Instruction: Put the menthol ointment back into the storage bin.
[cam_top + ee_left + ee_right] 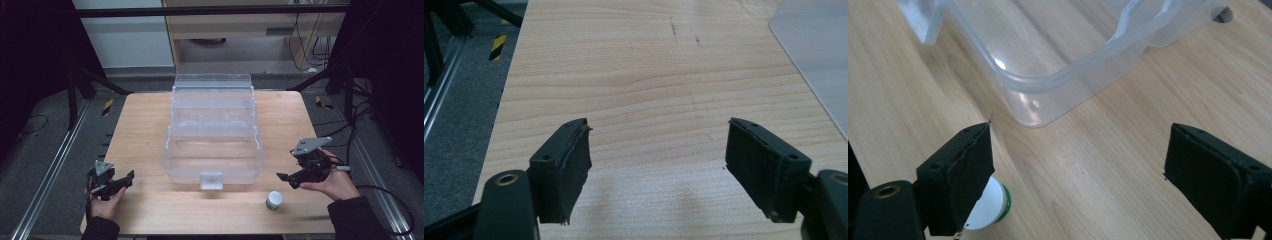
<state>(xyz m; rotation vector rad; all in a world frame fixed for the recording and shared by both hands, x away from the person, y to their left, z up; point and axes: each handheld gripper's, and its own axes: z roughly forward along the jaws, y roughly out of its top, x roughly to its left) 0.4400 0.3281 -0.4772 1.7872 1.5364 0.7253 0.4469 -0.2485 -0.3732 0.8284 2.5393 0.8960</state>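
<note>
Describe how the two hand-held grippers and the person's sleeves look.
Both are black: the left hand-held gripper and right hand-held gripper each carry a grey three-cornered plate on top. Square black pads face the jaws. A black cable trails from the right one. Sleeves are dark.

High cam overhead; gripper cams close, low.

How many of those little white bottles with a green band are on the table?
1. The small white bottle stands on the wooden table, in front of the clear plastic box near its right corner, close to the right gripper.
</note>
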